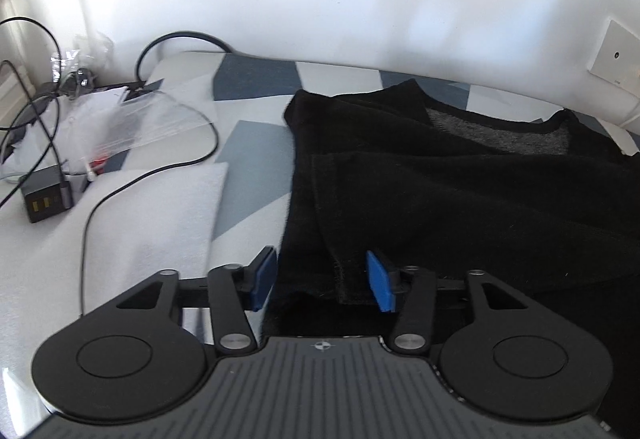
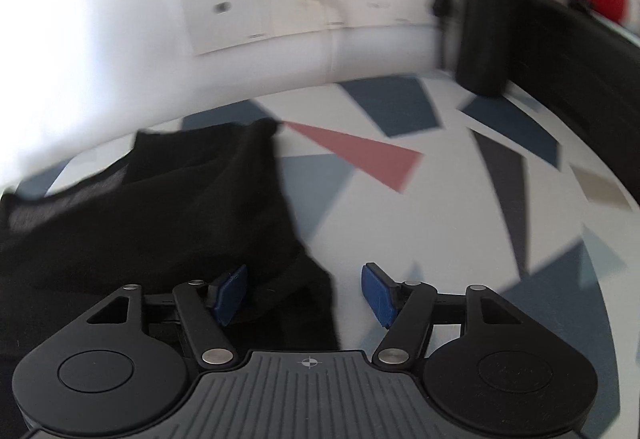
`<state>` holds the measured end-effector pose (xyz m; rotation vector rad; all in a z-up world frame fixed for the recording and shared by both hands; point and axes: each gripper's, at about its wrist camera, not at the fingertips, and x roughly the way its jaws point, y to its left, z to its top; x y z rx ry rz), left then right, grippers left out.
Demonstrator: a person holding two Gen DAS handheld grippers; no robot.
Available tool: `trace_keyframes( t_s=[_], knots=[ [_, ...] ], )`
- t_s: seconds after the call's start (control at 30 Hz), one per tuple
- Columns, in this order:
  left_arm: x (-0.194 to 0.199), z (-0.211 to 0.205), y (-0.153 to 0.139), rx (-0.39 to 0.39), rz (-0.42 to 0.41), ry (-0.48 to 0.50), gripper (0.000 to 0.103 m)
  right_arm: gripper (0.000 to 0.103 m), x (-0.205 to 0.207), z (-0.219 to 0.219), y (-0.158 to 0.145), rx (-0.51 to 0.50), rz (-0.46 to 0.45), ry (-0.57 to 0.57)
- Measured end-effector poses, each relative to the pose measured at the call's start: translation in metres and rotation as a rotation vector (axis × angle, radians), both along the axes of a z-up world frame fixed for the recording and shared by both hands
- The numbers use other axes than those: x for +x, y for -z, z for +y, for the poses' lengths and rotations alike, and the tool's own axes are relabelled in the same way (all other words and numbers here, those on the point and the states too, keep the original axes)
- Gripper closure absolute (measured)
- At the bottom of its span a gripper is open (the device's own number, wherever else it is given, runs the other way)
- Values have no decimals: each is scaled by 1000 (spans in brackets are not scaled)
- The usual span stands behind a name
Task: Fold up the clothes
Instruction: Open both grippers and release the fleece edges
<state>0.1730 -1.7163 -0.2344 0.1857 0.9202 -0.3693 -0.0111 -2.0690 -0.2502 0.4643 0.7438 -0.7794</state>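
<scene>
Along the near edge of the patterned table, the black garment (image 1: 460,195) is lying, long axis running edge-wise. Left gripper (image 1: 322,281) and right gripper (image 2: 304,293) are each straddling a bottom corner, jaws half-open, gripping nothing.

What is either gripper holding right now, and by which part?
Nothing is held. Both the left gripper and right gripper stand open over the near edge of the black garment; cloth lies between the blue pads, which do not press on it.
</scene>
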Motion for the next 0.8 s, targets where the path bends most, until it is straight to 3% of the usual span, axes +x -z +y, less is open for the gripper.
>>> trace_keyframes(
  t_s=[0.1, 0.17, 0.3, 0.43, 0.6, 0.8],
  knots=[
    [-10, 13, -3, -18, 21, 0, 40, 45, -23, -13, -2, 61, -45, 149],
    [-19, 21, -5, -24, 37, 0, 36, 44, -39, -17, -5, 122, -84, 188],
    [-39, 32, -8, -5, 31, 21, 25, 43, -63, -7, -12, 86, -48, 192],
    [-56, 40, -9, 16, 21, 55, 14, 40, -93, 0, -16, 118, -25, 223],
    [-78, 49, -5, 12, 50, 85, 11, 33, -126, 24, -16, 165, 36, 167],
    [-103, 56, 8, -20, 149, 80, 6, 27, -150, 53, -8, 181, 138, 110]
  ],
)
